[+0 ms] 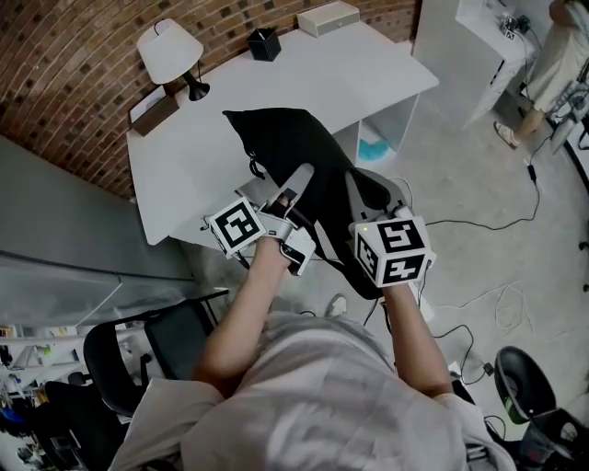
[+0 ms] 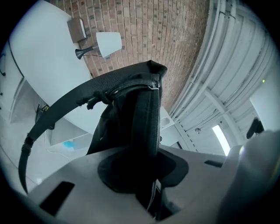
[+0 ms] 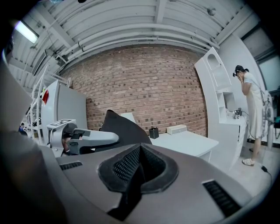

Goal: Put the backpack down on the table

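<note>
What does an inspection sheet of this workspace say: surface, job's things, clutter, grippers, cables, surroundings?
Surface: white table, mostly bare.
Job's things: black backpack, held at the table's near edge; contact with the top cannot be told.
Clutter: lamp, brown box, black container, white box, all by the wall.
Grippers: left gripper shut on the backpack's padded strap; right gripper shut on its mesh fabric.
Cables: black cable and white cable on the floor.
Surroundings: brick wall, black chair, a person standing at right.
</note>
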Demonstrator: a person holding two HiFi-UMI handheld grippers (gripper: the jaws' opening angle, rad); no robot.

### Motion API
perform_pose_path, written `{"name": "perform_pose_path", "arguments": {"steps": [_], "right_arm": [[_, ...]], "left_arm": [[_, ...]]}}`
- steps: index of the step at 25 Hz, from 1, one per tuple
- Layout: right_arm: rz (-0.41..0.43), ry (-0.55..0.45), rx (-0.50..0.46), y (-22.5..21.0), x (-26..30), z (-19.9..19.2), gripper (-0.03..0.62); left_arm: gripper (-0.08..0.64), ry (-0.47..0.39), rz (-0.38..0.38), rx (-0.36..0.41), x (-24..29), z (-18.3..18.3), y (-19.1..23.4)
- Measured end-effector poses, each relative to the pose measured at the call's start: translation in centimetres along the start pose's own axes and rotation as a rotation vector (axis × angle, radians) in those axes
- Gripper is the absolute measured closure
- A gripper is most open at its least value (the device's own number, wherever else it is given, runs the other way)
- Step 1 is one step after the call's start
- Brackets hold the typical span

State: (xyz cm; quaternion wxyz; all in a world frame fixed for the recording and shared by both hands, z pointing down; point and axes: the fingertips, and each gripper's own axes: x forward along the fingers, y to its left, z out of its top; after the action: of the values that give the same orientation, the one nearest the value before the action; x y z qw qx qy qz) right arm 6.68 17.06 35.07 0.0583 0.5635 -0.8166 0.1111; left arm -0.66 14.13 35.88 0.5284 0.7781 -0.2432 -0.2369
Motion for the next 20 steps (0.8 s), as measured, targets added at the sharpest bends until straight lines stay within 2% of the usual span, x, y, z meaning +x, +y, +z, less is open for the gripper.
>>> {"name": "perform_pose_path", "arguments": {"steps": [4, 11, 20], "right_arm": [[-0.005, -0.001, -0.008, -0.9, 0.2, 0.4, 0.591], [-0.060, -0.004, -0.014, -3.6, 1.7, 1.2, 0.591], [-0.139, 0.017, -0.023, -8.3, 6.9, 3.2, 0.591]], "left_arm": [[0.480, 0.007, -0.025, -0.006, 1.6, 0.1, -0.4], [0.480, 0.056, -0.067, -0.015, 5.1, 0.9, -0.2], [0.480, 0.124, -0.134, -0.049, 11.7, 4.4, 1.0]]}}
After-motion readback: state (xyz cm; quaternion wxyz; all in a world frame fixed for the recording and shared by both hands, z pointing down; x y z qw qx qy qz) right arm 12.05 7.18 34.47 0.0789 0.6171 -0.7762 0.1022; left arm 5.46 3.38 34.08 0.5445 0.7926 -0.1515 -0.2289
